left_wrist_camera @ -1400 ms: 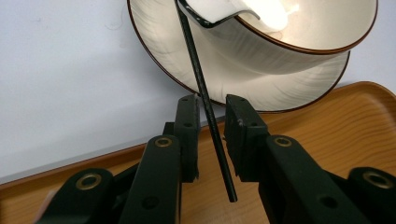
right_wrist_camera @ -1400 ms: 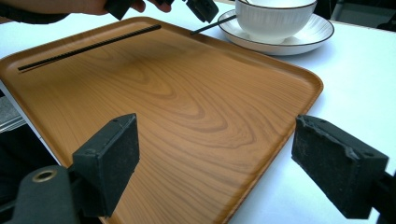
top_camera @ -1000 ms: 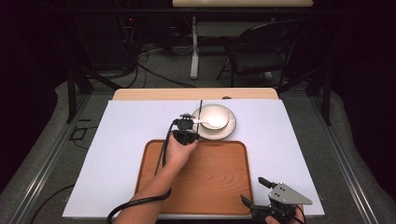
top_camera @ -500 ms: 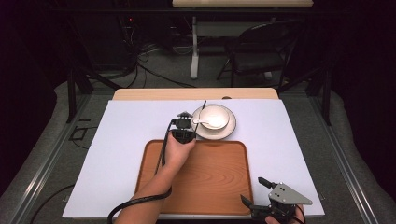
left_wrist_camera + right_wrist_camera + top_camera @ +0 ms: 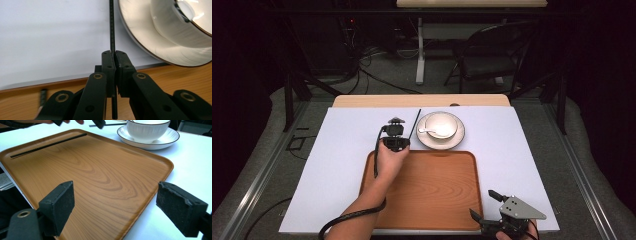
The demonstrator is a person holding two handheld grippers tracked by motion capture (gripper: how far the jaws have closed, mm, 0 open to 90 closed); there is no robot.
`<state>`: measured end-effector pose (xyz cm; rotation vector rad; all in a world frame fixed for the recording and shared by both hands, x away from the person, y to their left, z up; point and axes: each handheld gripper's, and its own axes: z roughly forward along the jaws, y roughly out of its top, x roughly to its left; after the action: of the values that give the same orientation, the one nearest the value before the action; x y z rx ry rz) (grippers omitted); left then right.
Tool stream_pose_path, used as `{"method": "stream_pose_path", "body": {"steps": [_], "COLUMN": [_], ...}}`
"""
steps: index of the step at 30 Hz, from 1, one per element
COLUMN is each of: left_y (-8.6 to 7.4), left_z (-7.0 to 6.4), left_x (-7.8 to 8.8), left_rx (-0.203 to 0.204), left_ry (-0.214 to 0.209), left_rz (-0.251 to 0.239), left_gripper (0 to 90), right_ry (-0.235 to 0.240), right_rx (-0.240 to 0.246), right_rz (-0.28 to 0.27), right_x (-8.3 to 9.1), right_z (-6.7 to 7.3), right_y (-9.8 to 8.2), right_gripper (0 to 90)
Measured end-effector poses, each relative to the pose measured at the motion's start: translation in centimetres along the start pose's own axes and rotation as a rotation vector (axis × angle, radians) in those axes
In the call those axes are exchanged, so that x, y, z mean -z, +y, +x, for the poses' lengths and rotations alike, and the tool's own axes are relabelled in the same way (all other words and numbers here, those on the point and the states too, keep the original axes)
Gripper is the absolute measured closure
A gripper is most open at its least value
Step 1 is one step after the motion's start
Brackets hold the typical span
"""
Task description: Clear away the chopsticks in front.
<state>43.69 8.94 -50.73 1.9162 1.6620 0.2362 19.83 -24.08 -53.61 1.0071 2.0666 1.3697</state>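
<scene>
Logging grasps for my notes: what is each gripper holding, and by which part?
The left gripper is shut on a black chopstick, near one end. The right gripper is open, holding nothing.

Thin black chopstick (image 5: 112,30) clamped upright beside the white saucer (image 5: 140,37).

desk (image 5: 337,165) white-topped; on it: wooden tray (image 5: 437,200) at near middle, saucer (image 5: 457,142) touching tray's far edge.
</scene>
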Motion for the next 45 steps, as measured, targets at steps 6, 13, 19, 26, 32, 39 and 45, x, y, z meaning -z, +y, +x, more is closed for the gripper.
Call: {"method": "stream_pose_path", "body": {"steps": [6, 13, 19, 26, 32, 39, 45], "left_y": [0.0, -0.7, -2.4, -4.7, -9.0, -12.1, -14.7], "left_z": [2.0, 4.5, 5.9, 6.9, 7.9, 8.2, 8.9], "left_x": [2.0, 6.1, 9.1, 11.6, 14.0, 15.5, 16.7], "left_rx": [0.025, 0.028, 0.02, 0.0, 0.004, -0.025, -0.009], "left_ry": [0.001, -0.013, -0.033, -0.056, -0.096, -0.066, -0.049], "left_rz": [-0.04, -0.109, -0.141, -0.16, -0.189, -0.201, -0.206], "left_gripper": [86.5, 86.5, 86.5, 86.5, 86.5, 86.5, 86.6], "right_ry": [-0.003, -0.008, -0.01, -0.009, -0.012, -0.013, -0.014], "right_rx": [0.0, -0.001, -0.001, 0.001, 0.001, -0.002, -0.001], "right_rz": [0.003, 0.004, 0.005, 0.007, 0.007, 0.011, 0.01], "right_x": [0.0, -0.1, -0.1, -0.1, -0.2, -0.3, -0.3], "right_z": [0.0, 0.0, 0.0, 0.0, 0.0, 0.0, 0.0], "right_y": [0.0, 0.0, 0.0, 0.0, 0.0, 0.0, 0.0], "right_gripper": [14.8, 14.8, 14.8, 14.8, 14.8, 14.8, 14.8]}}
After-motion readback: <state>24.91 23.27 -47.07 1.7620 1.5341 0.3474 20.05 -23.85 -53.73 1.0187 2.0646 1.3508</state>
